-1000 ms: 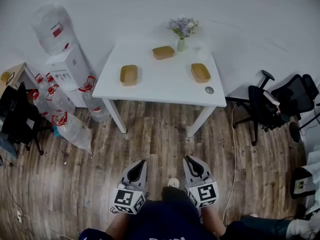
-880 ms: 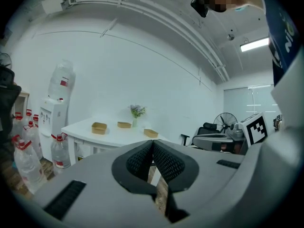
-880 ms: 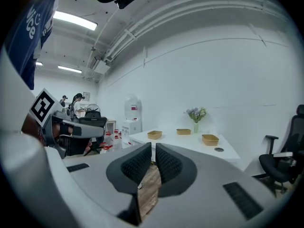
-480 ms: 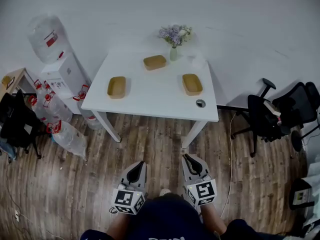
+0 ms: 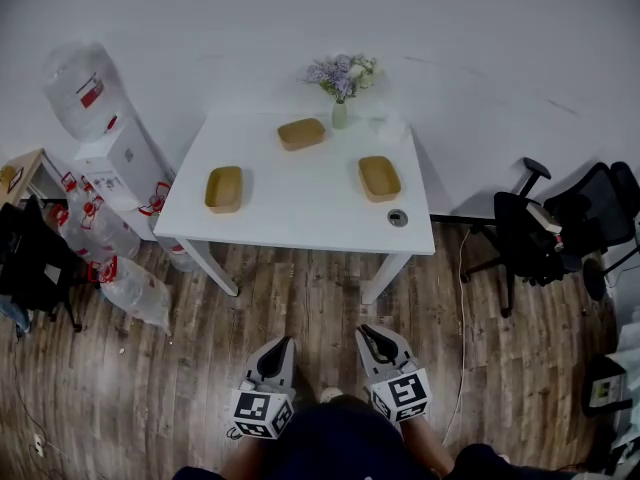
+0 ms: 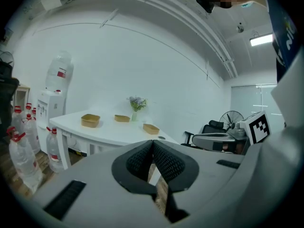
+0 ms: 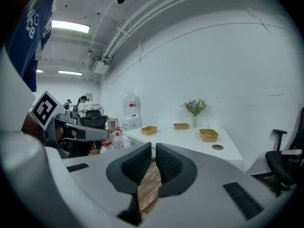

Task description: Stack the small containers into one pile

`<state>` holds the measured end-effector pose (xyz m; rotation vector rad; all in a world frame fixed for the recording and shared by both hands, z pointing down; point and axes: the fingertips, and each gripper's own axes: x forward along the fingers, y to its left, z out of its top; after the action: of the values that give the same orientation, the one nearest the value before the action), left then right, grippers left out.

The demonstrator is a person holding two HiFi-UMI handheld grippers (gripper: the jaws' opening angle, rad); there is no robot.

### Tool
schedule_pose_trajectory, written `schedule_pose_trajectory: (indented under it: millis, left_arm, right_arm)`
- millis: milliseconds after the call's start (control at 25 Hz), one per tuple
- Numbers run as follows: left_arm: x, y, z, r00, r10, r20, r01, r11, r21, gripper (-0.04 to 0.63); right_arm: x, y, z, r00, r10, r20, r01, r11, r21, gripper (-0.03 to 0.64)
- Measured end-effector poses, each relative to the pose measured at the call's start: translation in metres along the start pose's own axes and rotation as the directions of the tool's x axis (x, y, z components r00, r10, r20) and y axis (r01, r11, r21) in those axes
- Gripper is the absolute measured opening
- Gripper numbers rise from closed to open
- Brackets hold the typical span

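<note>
Three small tan containers sit apart on a white table [image 5: 300, 213]: one at the left [image 5: 224, 188], one at the back [image 5: 301, 133], one at the right [image 5: 379, 177]. The same three show far off in the left gripper view, left container [image 6: 90, 120], back container [image 6: 122, 118], right container [image 6: 151, 128], and in the right gripper view, left container [image 7: 148, 129], back container [image 7: 181, 126], right container [image 7: 208, 135]. My left gripper [image 5: 280, 346] and right gripper [image 5: 372, 336] hang low over the wooden floor, well short of the table. Both are shut with nothing between the jaws.
A vase of flowers [image 5: 340, 86] stands at the table's back edge and a small round lid [image 5: 398, 217] lies near its front right corner. A water dispenser [image 5: 115, 148] with several bottles stands at the left. Black office chairs [image 5: 545, 223] stand at the right.
The table and its containers have shifted left and lower in the head view, and appear a little larger. Both grippers sit slightly lower in the frame and stay shut.
</note>
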<state>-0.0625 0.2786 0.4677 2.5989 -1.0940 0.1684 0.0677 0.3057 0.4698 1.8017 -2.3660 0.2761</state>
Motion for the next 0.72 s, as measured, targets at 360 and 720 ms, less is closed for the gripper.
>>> schedule_pose_trajectory:
  millis: [360,720]
  left_arm:
    - [0.067,0.051,0.016,0.991,-0.128,-0.042,0.129,0.991,0.030,0.018]
    - [0.158,0.116,0.061,0.953,-0.289,-0.088,0.296,0.950,0.094,0.018]
  right_arm:
    - [0.066,-0.016,0.006,0.997,-0.051,-0.051,0.052,0.999,0.001,0.057]
    - [0.167,-0.053,0.045,0.984,-0.171,-0.047,0.176,0.976,0.129,0.057]
